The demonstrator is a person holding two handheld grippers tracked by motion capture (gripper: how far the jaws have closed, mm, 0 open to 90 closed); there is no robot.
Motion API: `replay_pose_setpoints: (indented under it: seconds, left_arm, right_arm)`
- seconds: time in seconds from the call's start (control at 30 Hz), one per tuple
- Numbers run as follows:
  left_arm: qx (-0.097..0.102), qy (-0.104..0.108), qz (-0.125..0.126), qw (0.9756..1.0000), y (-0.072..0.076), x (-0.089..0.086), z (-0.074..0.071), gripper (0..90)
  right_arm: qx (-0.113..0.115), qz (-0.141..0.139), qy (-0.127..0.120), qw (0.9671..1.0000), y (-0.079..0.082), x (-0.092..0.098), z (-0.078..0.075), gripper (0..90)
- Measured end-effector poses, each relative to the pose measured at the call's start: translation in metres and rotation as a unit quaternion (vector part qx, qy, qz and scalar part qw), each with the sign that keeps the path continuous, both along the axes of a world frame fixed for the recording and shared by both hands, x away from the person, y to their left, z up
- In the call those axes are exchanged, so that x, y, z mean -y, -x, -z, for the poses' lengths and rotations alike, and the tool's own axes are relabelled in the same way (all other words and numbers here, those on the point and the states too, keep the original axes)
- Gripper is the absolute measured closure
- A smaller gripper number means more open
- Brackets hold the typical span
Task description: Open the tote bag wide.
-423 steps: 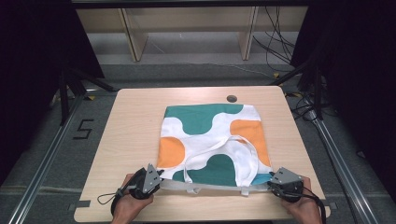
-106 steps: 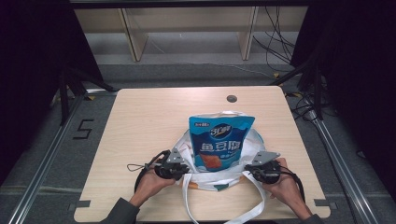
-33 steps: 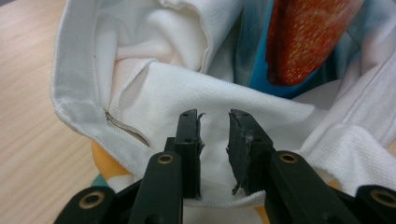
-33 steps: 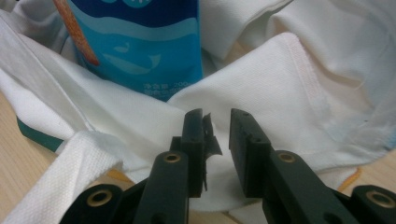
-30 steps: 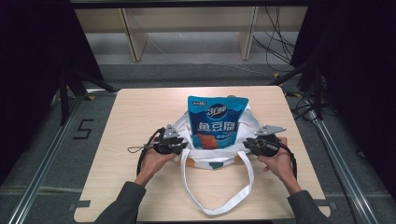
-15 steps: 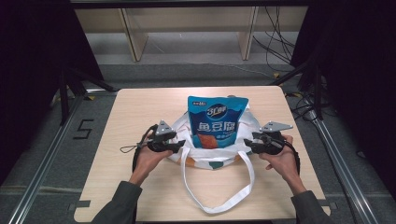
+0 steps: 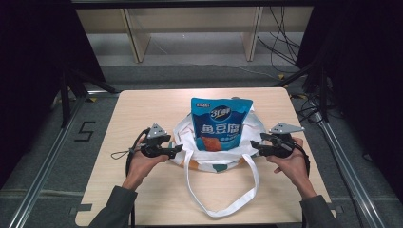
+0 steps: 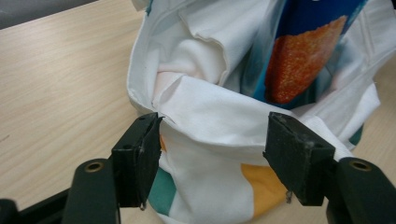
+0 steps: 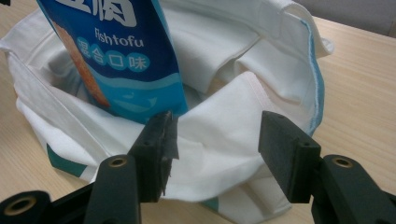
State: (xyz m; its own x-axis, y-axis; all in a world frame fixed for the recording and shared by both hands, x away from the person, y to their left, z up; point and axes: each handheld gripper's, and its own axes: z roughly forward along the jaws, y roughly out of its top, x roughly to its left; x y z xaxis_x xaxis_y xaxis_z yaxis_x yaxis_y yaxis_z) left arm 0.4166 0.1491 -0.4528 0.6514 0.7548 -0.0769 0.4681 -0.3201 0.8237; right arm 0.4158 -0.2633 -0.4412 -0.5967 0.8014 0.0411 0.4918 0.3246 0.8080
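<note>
The snack pouch (image 7: pixel 220 124) stands upright inside the tote bag (image 7: pixel 190 154), near the middle of the desk (image 7: pixel 142 104); the bag's cloth is pushed down low around it, so most of the blue pouch sticks out on top; one long white strap (image 7: pixel 223 199) loops out toward 6 o'clock, lying flat on the desk.

The left hand-held gripper (image 7: pixel 175 149) sits at 9 o'clock from the bag, just beside its rim; its jaws have just been opening, and in the left gripper view they stand wide with a fold of white cloth lying loose between them, not pinched. The right hand-held gripper (image 7: pixel 255 146) sits at 3 o'clock from the bag; its jaws have just been opening too, and in the right gripper view the bag's edge (image 9: pixel 224 140) lies between them with a gap on each side; so neither one has hold of anything.

The big part looks done; the pouch is in the bag and both grips are let go. What may be left is small; pull the rim up higher, tidy the strap, or move the hands away from the bag.
</note>
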Motion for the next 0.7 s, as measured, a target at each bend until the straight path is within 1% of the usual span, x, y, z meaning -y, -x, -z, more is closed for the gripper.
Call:
replay_pose_setpoints:
  seconds: [0.03, 0.1, 0.13, 0.17, 0.2, 0.23, 0.27, 0.3, 0.33, 0.37, 0.4, 0.43, 0.5, 0.53, 0.57, 0.6, 0.63, 0.67, 0.7]
  left_arm:
    - [0.001, -0.012, 0.007, 0.9999, 0.001, -0.002, -0.001, 33.7]
    - [0.005, -0.017, 0.009, 0.9998, 0.005, -0.003, -0.002, 33.0]
    - [0.006, -0.012, 0.006, 0.9999, 0.007, -0.004, -0.002, 32.5]
    - [0.003, -0.013, 0.010, 0.9999, 0.008, -0.005, -0.002, 31.2]
    - [-0.003, -0.008, 0.011, 0.9999, 0.010, -0.005, -0.002, 30.7]
    - [-0.001, 0.002, 0.003, 1.0000, 0.012, -0.004, 0.000, 30.5]
    - [-0.002, -0.009, 0.014, 0.9999, 0.013, -0.006, 0.000, 29.8]
    - [-0.002, -0.006, 0.010, 0.9999, 0.015, -0.005, 0.001, 29.1]
    - [-0.007, -0.005, 0.011, 0.9999, 0.017, -0.005, 0.001, 28.3]
    - [-0.008, 0.005, 0.007, 0.9999, 0.020, -0.004, 0.002, 27.5]
    - [-0.006, 0.001, 0.011, 0.9999, 0.022, -0.004, 0.003, 26.7]
    - [-0.008, -0.003, 0.017, 0.9998, 0.024, -0.005, 0.004, 26.2]
    - [-0.005, 0.004, 0.015, 0.9999, 0.027, -0.003, 0.006, 25.2]
    - [-0.009, -0.006, 0.021, 0.9997, 0.029, -0.004, 0.006, 24.1]
    - [-0.005, 0.004, 0.014, 0.9999, 0.031, -0.002, 0.008, 23.5]
    - [-0.006, -0.007, 0.021, 0.9997, 0.032, -0.003, 0.008, 23.1]
    - [-0.003, -0.004, 0.014, 0.9999, 0.034, -0.002, 0.009, 22.2]
    - [-0.006, -0.003, 0.014, 0.9999, 0.035, -0.002, 0.009, 21.1]
    - [-0.003, -0.010, 0.010, 0.9999, 0.037, -0.002, 0.010, 19.4]
  right_arm:
    - [0.002, 0.001, -0.001, 1.0000, 0.000, 0.000, 0.001, 45.4]
    - [0.006, -0.008, 0.005, 0.9999, 0.000, 0.002, 0.001, 44.9]
    - [0.005, -0.012, 0.002, 0.9999, 0.000, 0.002, 0.002, 44.8]
    - [0.006, -0.010, 0.003, 0.9999, 0.001, 0.002, 0.001, 44.5]
    - [0.008, -0.007, 0.004, 0.9999, 0.001, 0.003, 0.001, 44.4]
    - [0.003, -0.004, -0.004, 1.0000, 0.003, 0.002, 0.002, 44.1]
    - [0.004, -0.003, 0.000, 1.0000, 0.003, 0.002, 0.002, 43.9]
    - [0.011, -0.008, 0.005, 0.9999, 0.002, 0.004, 0.002, 43.8]
    - [0.006, -0.011, 0.002, 0.9999, 0.002, 0.005, 0.002, 43.7]
    - [0.001, -0.004, 0.000, 1.0000, 0.004, 0.004, 0.002, 43.6]
    - [0.008, -0.002, -0.002, 1.0000, 0.004, 0.004, 0.003, 43.5]
    - [0.005, -0.005, 0.002, 1.0000, 0.004, 0.006, 0.002, 43.4]
    - [0.009, -0.007, 0.004, 0.9999, 0.003, 0.006, 0.002, 43.3]
    - [0.012, -0.007, 0.004, 0.9999, 0.003, 0.006, 0.002, 43.2]
    - [0.005, -0.008, 0.006, 0.9999, 0.004, 0.005, 0.001, 43.2]
    - [0.005, -0.012, 0.005, 0.9999, 0.005, 0.005, 0.001, 43.1]
    - [0.010, -0.010, 0.007, 0.9999, 0.005, 0.004, 0.002, 42.8]
    - [0.009, -0.010, 0.006, 0.9999, 0.007, 0.003, 0.001, 42.6]
    - [0.011, -0.012, 0.008, 0.9998, 0.008, 0.003, 0.001, 42.4]
